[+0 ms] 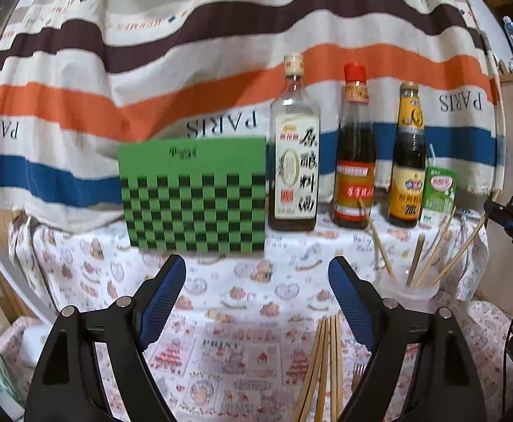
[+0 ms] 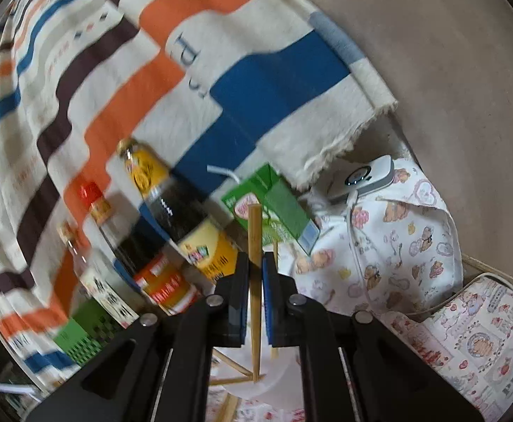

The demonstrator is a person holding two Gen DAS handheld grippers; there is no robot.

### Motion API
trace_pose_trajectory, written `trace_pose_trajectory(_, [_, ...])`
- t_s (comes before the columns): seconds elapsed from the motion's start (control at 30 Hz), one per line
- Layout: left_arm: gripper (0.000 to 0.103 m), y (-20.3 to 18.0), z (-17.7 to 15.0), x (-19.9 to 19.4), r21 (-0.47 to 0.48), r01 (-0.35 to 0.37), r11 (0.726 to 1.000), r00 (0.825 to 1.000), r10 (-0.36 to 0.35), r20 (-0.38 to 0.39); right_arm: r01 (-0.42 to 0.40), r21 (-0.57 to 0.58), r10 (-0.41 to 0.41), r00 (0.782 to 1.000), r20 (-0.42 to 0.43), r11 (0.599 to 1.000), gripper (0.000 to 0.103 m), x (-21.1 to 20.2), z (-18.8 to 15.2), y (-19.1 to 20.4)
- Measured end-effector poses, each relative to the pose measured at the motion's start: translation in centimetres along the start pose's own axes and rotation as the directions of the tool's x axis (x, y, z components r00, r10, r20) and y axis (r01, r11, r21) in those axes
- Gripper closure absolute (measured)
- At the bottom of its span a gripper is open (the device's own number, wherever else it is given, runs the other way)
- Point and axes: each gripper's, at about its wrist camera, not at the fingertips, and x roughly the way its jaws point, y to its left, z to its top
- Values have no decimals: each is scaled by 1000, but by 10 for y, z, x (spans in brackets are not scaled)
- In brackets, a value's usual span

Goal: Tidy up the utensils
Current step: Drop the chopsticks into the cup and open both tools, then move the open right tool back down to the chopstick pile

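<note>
Chopsticks are what you are sorting, and one chopstick [image 2: 255, 246] is pinched between the fingers of your right gripper [image 2: 255, 263], right above the clear cup [image 1: 408, 286]. The stick points down into the cup, and its low end sits by other sticks that lie in the cup [image 2: 235, 379]. In the left wrist view, the cup holds a few sticks [image 1: 432, 256] that lean out to the sides. A loose bunch of chopsticks [image 1: 323, 362] lies flat on the tablecloth [image 1: 242, 316], just in front of the cup. Your left gripper [image 1: 257, 274] hangs over the cloth near that bunch with its fingers wide apart and nothing between them. Behind the cup stands a small green drink carton [image 1: 439, 190]. Next to the carton, going away from the cup, stand three sauce bottles [image 1: 354, 151] in a row, then a green checked box [image 1: 193, 193]. A striped cloth [image 1: 151, 70] hangs behind them all. A white gadget [image 2: 365, 177] with a cord lies past the carton.
</note>
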Motion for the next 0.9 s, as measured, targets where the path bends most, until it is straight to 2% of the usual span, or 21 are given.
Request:
trace_pose_trajectory(0.23, [20, 6, -18, 13, -76, 2, 997, 996, -9, -92, -10, -58, 6, 998, -68, 998, 96, 13, -16, 7])
trace_pose_trajectory(0.47, [19, 14, -22, 16, -90, -50, 995, 993, 40, -108, -5, -113, -7, 994, -109, 994, 95, 20, -28, 17])
trace_pose_trajectory(0.6, [18, 22, -23, 18, -128, -51, 990, 991, 35, -127, 1, -119, -17, 990, -137, 993, 95, 21, -29, 18])
trace_pose_trajectory(0.63, [18, 25, -23, 20, -145, -44, 988, 990, 23, -140, 3, -114, -21, 988, -154, 994, 92, 21, -30, 17])
trace_pose_trajectory(0.7, [18, 31, -25, 23, -182, -38, 983, 988, 9, -156, 3, -96, -20, 984, -175, 995, 69, 19, -30, 18])
trace_pose_trajectory(0.77, [18, 35, -25, 24, -197, -50, 979, 987, 18, -162, 2, -106, -22, 981, -193, 994, 66, 15, -32, 23])
trace_pose_trajectory(0.83, [17, 38, -25, 23, -198, -66, 978, 987, 35, -160, -3, -140, -32, 969, -244, 990, 58, 14, -34, 30])
trace_pose_trajectory(0.9, [12, 39, -25, 23, -192, -70, 979, 986, 39, -159, -30, -132, -5, 966, -260, 991, 55, 8, -38, 31])
